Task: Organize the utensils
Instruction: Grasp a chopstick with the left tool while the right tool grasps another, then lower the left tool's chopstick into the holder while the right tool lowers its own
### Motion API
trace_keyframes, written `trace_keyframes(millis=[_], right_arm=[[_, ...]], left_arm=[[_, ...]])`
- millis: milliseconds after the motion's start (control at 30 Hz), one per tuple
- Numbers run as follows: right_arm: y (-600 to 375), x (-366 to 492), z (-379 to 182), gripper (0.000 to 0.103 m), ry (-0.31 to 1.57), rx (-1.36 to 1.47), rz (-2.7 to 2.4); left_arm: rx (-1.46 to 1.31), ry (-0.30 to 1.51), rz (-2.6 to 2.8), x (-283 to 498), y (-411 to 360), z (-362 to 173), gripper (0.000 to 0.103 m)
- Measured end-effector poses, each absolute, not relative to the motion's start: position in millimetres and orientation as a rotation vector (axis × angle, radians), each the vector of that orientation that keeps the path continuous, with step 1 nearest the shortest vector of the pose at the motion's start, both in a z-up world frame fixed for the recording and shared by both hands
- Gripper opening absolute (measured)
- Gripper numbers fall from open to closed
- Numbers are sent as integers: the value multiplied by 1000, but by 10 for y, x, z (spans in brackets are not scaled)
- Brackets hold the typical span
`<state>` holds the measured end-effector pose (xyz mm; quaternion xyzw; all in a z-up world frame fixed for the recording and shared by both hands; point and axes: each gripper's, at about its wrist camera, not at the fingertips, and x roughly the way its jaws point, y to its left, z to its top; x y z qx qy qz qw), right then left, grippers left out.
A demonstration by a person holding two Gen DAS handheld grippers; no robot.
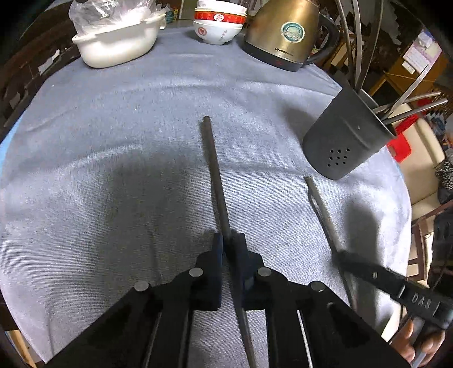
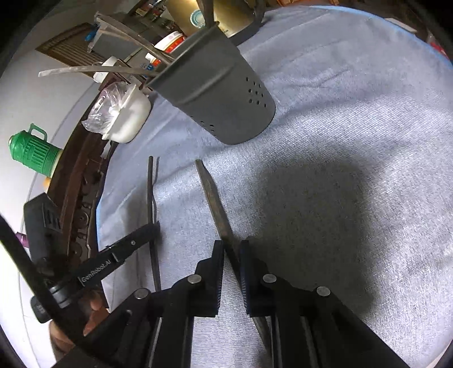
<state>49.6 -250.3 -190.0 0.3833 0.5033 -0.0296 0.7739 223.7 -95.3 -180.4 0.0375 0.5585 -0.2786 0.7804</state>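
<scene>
My left gripper (image 1: 228, 240) is shut on a dark metal chopstick (image 1: 213, 169) that points forward over the blue-grey cloth. My right gripper (image 2: 231, 246) is shut on a second dark chopstick (image 2: 212, 198); it also shows in the left wrist view (image 1: 320, 203) with the right gripper's finger (image 1: 365, 269) on it. The left gripper shows in the right wrist view (image 2: 150, 229) holding its chopstick (image 2: 151, 186). A dark grey perforated utensil holder (image 1: 342, 138) stands ahead to the right, with several metal utensils (image 1: 410, 104) in it; it also shows in the right wrist view (image 2: 218, 93).
A round table under a blue-grey cloth (image 1: 113, 141). At the back stand a white dish with a plastic bag (image 1: 116, 42), stacked red-and-white bowls (image 1: 219, 24) and a brass-coloured electric kettle (image 1: 283, 36). A green flask (image 2: 34, 150) stands beyond the table edge.
</scene>
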Motion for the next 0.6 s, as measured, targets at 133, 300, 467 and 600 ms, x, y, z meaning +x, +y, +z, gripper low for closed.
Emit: trace_keyframes(millis=[133,300,467,600], right_arm=[[-2447,668,-1830,17,1099,726,-74],[-2292,928,-1801,22,1127,637,-49],[-2127,1118,-1827,27,1144,497,-82],[-2075,1254,-1829,22,1152,403,-101]], left_arm=[[102,1210,-643,2174,-812,-1782,6],[113,1253,-679,2043,-623,-1779,7],[73,1227,-650,2225,-520,-1633,29],[73,1225,-613,2491,-652,-1606,30]])
